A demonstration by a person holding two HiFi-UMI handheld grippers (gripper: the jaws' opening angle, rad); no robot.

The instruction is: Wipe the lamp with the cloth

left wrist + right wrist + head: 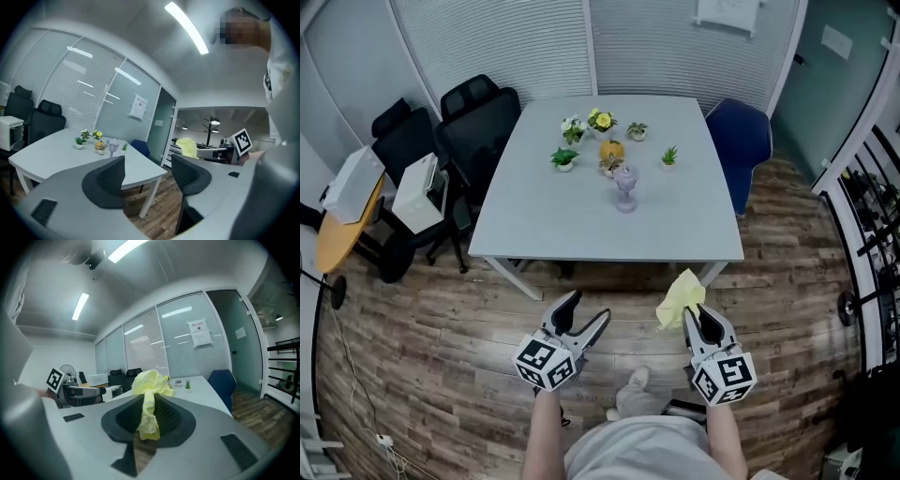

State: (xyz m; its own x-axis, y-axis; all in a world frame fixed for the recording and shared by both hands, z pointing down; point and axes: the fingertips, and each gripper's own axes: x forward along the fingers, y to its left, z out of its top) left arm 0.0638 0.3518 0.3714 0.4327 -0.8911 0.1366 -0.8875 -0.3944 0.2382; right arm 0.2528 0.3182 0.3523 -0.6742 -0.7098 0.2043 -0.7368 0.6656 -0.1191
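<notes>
A small pale purple lamp (pixel 625 187) stands upright near the middle of the grey table (pixel 534 234), in front of several little potted plants (pixel 602 120). The lamp (pixel 112 146) also shows far off in the left gripper view. My right gripper (pixel 698 315) is shut on a yellow cloth (pixel 681 298), which bunches above the jaws and hangs between them (pixel 149 401). My left gripper (pixel 586 314) is open and holds nothing. Both grippers hang over the wooden floor, short of the table's near edge.
Two black office chairs (pixel 473 122) stand at the table's left, a blue chair (pixel 739 141) at its right. A white box (pixel 418 192) rests on a stand at the left. Black shelving (pixel 874 225) lines the right wall. The person's shoe (pixel 630 392) is below.
</notes>
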